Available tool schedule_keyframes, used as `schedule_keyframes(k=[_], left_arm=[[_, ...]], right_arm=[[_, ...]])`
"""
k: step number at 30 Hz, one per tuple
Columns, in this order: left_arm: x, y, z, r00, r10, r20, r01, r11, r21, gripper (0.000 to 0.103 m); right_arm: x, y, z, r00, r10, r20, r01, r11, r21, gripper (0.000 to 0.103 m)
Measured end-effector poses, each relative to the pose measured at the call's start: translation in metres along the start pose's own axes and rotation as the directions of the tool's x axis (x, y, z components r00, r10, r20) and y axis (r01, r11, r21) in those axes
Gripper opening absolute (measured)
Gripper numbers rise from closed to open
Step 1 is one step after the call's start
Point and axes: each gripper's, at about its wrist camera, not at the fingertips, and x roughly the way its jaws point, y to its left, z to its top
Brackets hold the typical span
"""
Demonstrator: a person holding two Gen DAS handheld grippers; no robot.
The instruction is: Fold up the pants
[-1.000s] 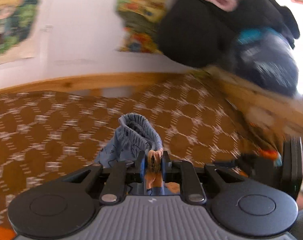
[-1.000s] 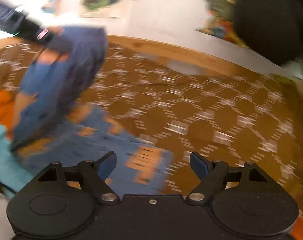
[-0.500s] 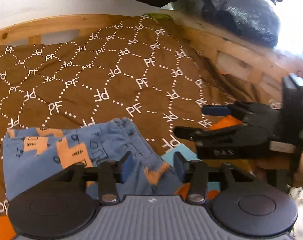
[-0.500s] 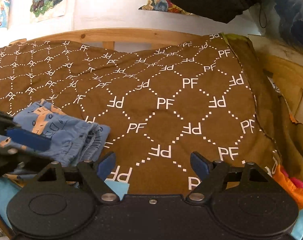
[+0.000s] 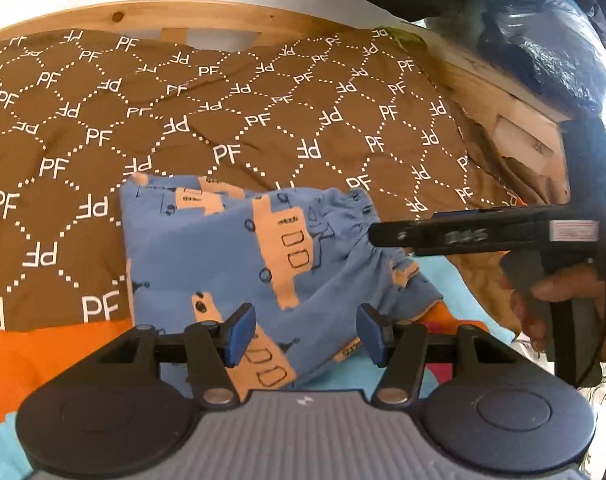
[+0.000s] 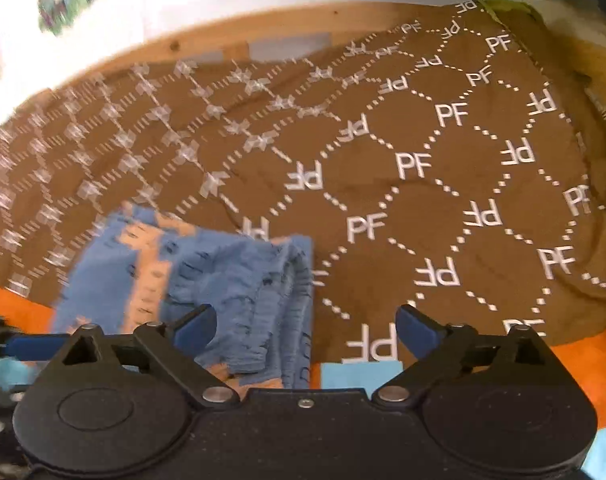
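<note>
Item: blue cotton pants with orange vehicle print (image 5: 239,256), folded, lay at the near edge of the brown PF-patterned bedspread (image 5: 263,120); left claw (image 5: 303,334) and right claw (image 6: 306,326), jaws just opened, held nothing; the loose fold risked springing open or being snagged.

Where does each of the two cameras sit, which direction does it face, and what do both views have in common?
Left wrist view: sits on the left gripper, looking forward and down at the blue pants on the brown cover; its jaws, just opened, stand apart. The right gripper and the hand holding it show at the right.
Right wrist view: sits on the right gripper, facing down over the same cover; jaws wide apart, nothing gripped.
Shared: the pants, the cover and the wooden bed frame.
</note>
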Motion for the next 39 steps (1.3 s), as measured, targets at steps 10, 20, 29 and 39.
schedule_keyframes(k=[10,20,29,39], left_arm=[[0.001,0.002,-0.005,0.998,-0.008,-0.057,0.010,1.000,0.027,0.068],[0.001,0.017,0.005,0.977,0.213,0.024,-0.210,0.972,-0.106,0.090],[0.015,0.041,-0.014,0.973,0.205,-0.103,-0.225,0.942,-0.248,0.095],[0.014,0.041,-0.010,0.973,0.198,-0.115,-0.223,0.937,-0.268,0.097]], right_arm=[[-0.012,0.001,-0.032,0.993,-0.118,-0.025,0.114,0.984,-0.135,0.100],[0.004,0.007,0.007,0.979,-0.047,0.199,0.086,0.978,-0.192,0.102],[0.057,-0.011,0.011,0.958,-0.158,0.238,0.217,0.945,-0.245,0.102],[0.005,0.009,-0.004,0.978,-0.036,0.206,0.085,0.969,-0.234,0.102]])
